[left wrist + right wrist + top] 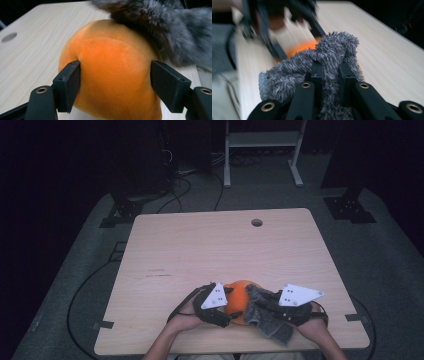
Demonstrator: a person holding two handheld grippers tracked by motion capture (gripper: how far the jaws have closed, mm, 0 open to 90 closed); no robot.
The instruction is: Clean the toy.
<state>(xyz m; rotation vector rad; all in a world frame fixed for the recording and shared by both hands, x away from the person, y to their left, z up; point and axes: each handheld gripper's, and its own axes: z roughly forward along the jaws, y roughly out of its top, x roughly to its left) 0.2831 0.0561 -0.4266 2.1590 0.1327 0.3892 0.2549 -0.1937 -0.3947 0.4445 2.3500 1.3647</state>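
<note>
Gripping grey cloth [332,53] against orange ball [112,72]

2 black hand-held grippers [227,312], white 3-cornered top plates [215,296], brass-ringed screw holes [306,85], trailing black cables [75,320]

Your ball [115,75] plain bright orange, your cloth [312,62] shaggy mottled grey, your gripper jaws black with brass-coloured rivets, your table [210,245] pale wood grain, floor grey

The left gripper [279,30] is smeared by blur in the right gripper view — the orange plush [302,46] sits largely behind grey cloth [312,65].
</note>
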